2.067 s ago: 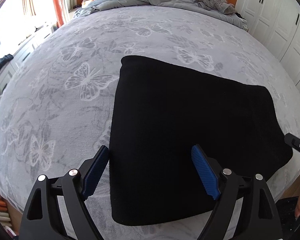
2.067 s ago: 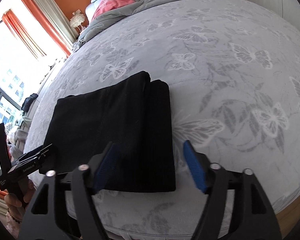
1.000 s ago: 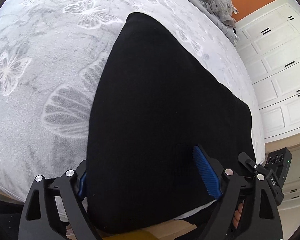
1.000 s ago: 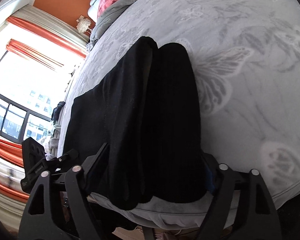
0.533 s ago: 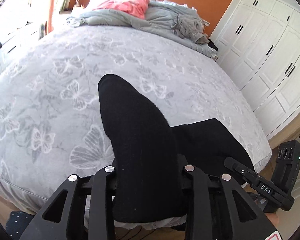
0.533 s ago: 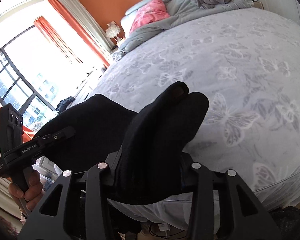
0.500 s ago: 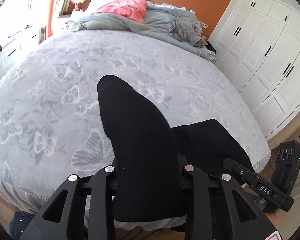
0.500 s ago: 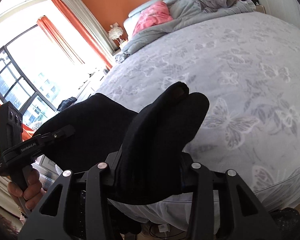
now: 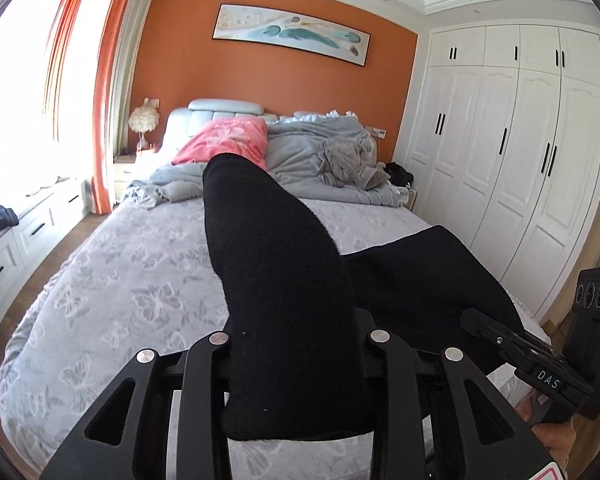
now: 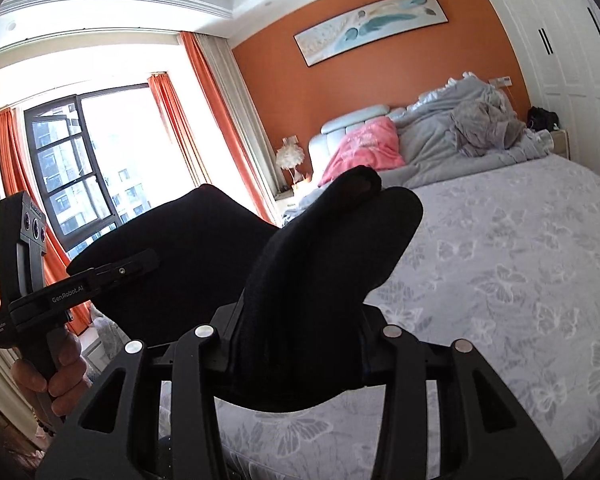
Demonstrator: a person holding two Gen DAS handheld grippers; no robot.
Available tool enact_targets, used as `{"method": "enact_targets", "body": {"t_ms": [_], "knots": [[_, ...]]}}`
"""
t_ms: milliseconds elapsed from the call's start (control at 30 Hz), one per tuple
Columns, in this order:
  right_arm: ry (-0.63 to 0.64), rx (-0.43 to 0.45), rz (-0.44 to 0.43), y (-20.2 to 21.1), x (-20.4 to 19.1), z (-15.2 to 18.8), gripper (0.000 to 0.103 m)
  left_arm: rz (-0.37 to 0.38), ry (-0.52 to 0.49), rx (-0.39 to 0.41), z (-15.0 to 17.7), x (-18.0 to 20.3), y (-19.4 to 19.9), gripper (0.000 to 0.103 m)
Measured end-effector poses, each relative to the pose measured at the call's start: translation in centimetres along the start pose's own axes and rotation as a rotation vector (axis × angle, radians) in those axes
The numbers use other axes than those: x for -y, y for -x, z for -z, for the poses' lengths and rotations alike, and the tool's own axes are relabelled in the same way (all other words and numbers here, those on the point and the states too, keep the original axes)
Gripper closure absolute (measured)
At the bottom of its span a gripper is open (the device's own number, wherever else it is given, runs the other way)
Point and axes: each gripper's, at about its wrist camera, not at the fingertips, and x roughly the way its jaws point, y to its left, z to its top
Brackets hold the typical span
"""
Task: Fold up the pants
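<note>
The folded black pants (image 9: 284, 280) hang in the air between both grippers, lifted off the grey butterfly-print bed (image 9: 140, 288). My left gripper (image 9: 296, 344) is shut on one end of the pants; its fingertips are hidden by the cloth. My right gripper (image 10: 296, 344) is shut on the other end of the pants (image 10: 324, 264), fingertips hidden too. The right gripper's body shows at the right of the left wrist view (image 9: 540, 364), and the left gripper's body at the left of the right wrist view (image 10: 60, 292).
A crumpled grey duvet (image 9: 332, 160) and a pink pillow (image 9: 228, 140) lie at the head of the bed. White wardrobes (image 9: 520, 160) stand on the right, a window with orange curtains (image 10: 172, 128) on the left, with a window bench (image 9: 28, 216) below.
Both grippers closed on the near edge of the folded pants and lifted them up off the bed. The views tilted up from the bed to the far wall.
</note>
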Motion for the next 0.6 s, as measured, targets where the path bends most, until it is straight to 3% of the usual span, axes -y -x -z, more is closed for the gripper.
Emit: {"method": "enact_targets", "body": {"t_ms": [200, 600], "knots": [[0.019, 0.051, -0.001, -3.9, 1.3, -3.6, 0.063, -0.057, -0.054, 0.064, -4.1, 0.0, -2.7, 0.075], [-0.007, 0.078, -0.016, -15.1, 7.1, -7.7, 0.063, -0.119, -0.056, 0.074, -8.9, -4.0, -15.1, 0.075]]}}
